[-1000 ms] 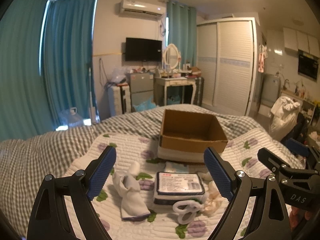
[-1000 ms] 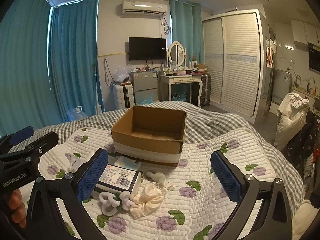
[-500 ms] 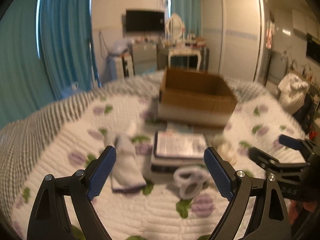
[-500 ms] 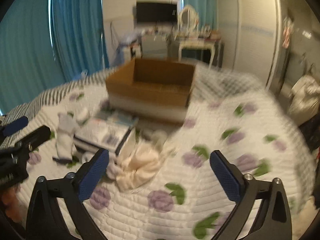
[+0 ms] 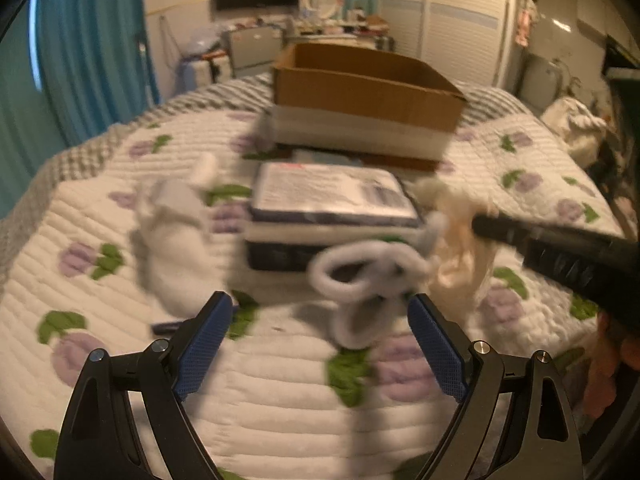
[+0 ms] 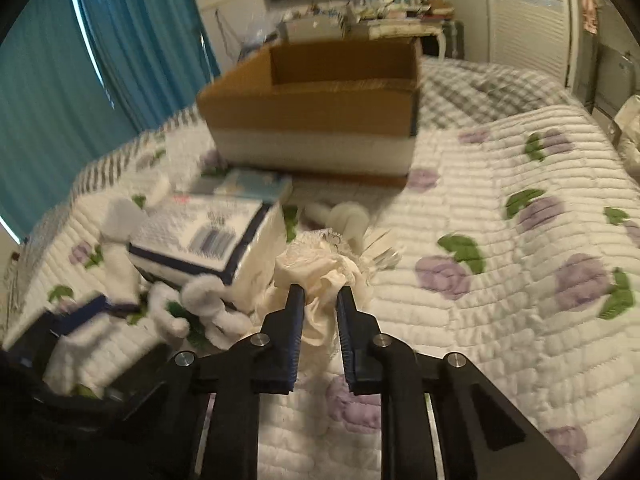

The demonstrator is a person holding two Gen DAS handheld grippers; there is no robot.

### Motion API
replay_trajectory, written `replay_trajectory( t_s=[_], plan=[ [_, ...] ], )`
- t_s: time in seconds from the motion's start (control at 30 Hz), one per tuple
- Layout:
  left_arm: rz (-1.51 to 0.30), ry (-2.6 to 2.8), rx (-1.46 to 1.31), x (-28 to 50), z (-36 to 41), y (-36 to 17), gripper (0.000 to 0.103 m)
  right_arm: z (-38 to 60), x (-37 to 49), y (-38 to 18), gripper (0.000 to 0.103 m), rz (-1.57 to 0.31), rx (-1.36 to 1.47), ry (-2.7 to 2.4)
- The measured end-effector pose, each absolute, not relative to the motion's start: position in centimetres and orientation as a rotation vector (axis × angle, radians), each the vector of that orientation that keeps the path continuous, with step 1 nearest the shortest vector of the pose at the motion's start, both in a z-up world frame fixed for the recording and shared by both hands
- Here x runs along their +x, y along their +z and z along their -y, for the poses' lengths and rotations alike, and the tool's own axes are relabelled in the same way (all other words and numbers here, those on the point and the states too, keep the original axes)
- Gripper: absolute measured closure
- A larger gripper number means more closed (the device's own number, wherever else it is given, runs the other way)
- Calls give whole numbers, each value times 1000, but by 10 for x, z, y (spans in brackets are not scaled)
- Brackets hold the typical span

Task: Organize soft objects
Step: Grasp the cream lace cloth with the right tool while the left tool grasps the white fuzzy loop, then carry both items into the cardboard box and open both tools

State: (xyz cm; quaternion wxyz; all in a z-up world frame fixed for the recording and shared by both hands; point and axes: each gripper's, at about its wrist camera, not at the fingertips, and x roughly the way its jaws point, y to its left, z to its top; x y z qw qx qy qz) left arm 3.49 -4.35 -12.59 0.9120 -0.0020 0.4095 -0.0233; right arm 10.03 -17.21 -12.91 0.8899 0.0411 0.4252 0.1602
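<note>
Quilt (image 6: 500,280): white, stitched in parallel ridges, printed with purple flowers and green leaves; covers the bed over a grey checked blanket (image 6: 472,88).

Cardboard box (image 6: 320,108): brown, open-topped, rectangular, with a white band around its lower wall; stands on the quilt beyond the pile of soft items.

Cream fabric (image 6: 320,276): thin, crumpled, lace-edged cloth, bunched in a loose heap on the quilt right of the packet. The right gripper (image 6: 320,300) has its dark, ribbed fingers drawn close together with a fold of this cloth pinched between them; the rest of the heap spills ahead of the tips.

Wrapped packet (image 5: 332,204): flat, rectangular, glossy plastic, white with dark navy edges and a printed label; lies in front of the box.

Fluffy white loops (image 5: 368,276): plush, ring-shaped, lying against the packet's near edge, just ahead of and between the left gripper's tips.

White sock (image 5: 172,236): soft knit, limp, left of the packet; blurred.

Left gripper (image 5: 320,320): black frame, blue textured pads, fingers spread wide, holding nothing, low over the quilt.
</note>
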Motion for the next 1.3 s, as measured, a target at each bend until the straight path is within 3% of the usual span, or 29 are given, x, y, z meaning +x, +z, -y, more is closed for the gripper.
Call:
replay_trajectory(
  t_s=[0.33,0.4,0.43,0.47,0.67,0.83,1.3],
  plan=[
    [-855,-97,-35,60,65,-135,15,201,94,-107,88,-806,150,296],
    [-869,-101,-27,66,68,-140,27,203,93,-107,88,-799,155,296],
    [-883,-107,-28,68,68,-143,42,204,93,-107,88,-797,157,297],
    [-903,-117,-33,70,68,-146,50,204,92,-107,88,-797,157,297],
    [-885,-170,-46,60,67,-140,66,205,86,-104,88,-783,136,279],
    [-832,-187,-29,41,70,-119,73,207,72,-91,88,-756,124,271],
    [-597,-188,-25,48,64,-13,73,209,65,0,88,-569,74,318]
  ],
)
